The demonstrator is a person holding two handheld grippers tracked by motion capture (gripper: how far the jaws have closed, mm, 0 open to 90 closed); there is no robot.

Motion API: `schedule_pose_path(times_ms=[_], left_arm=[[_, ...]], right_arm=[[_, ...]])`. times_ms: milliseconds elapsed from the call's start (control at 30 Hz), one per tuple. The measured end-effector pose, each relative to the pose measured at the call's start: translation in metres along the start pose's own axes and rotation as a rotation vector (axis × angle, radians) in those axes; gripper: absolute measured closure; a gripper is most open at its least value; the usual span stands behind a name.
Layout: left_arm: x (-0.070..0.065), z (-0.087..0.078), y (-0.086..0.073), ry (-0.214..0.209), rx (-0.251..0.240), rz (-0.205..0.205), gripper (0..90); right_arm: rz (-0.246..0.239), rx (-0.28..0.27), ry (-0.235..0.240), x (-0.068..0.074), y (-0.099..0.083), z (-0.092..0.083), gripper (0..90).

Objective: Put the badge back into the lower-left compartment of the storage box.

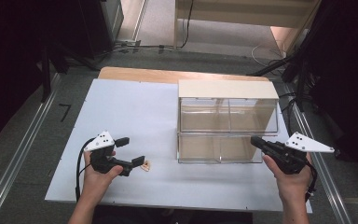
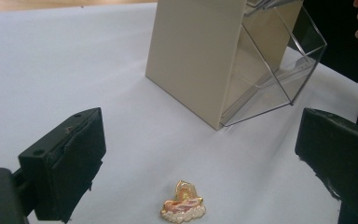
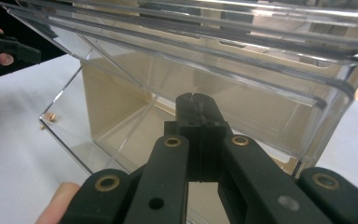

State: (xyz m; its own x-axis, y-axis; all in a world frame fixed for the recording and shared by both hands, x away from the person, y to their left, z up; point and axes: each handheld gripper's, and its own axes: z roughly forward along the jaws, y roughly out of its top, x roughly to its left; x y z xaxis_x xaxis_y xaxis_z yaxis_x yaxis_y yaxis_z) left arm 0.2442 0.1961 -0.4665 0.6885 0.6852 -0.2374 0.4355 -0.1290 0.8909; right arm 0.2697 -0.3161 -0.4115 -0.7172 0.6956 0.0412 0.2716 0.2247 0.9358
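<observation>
A small gold and pink pin badge lies flat on the white table. In the left gripper view the badge sits on the table between the two wide-apart jaws. My left gripper is open, its jaws on either side of the badge and touching nothing. A beige cabinet with clear tilt-out bins stands to the right. My right gripper is shut, its tip at the right end of the lower bin. In the right gripper view the closed jaws point at the clear bin wall, with nothing seen between them.
The cabinet's beige side and a tilted-out clear bin rise just beyond the badge. Metal rails run along both sides of the table. The wooden table edge shows at the back, with cables on the floor behind.
</observation>
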Motion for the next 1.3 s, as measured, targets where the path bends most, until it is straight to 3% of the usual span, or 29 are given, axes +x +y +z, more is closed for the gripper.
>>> schedule_pose_path(times_ms=[200, 467, 633, 1000, 1167, 1300], left_arm=[[0.006, 0.007, -0.008, 0.015, 0.064, -0.003, 5.2], [0.011, 0.015, -0.017, 0.037, 0.126, -0.012, 24.9], [0.01, 0.022, -0.021, 0.036, 0.18, 0.004, 32.9], [0.005, 0.037, -0.028, 0.1, 0.296, 0.038, 46.4], [0.002, 0.041, -0.03, 0.105, 0.337, 0.061, 53.6], [-0.001, 0.042, -0.03, 0.089, 0.343, 0.068, 58.3]], right_arm=[[0.003, 0.002, -0.007, 0.001, 0.001, 0.001, 88.5], [0.007, 0.001, -0.003, 0.001, 0.001, 0.002, 88.4], [0.012, -0.003, 0.006, 0.001, 0.0, 0.002, 88.5], [0.01, 0.001, 0.007, 0.001, 0.0, 0.004, 88.4], [0.008, 0.003, 0.008, 0.001, 0.0, 0.004, 88.4], [0.007, 0.002, 0.01, 0.001, -0.001, 0.004, 88.4]])
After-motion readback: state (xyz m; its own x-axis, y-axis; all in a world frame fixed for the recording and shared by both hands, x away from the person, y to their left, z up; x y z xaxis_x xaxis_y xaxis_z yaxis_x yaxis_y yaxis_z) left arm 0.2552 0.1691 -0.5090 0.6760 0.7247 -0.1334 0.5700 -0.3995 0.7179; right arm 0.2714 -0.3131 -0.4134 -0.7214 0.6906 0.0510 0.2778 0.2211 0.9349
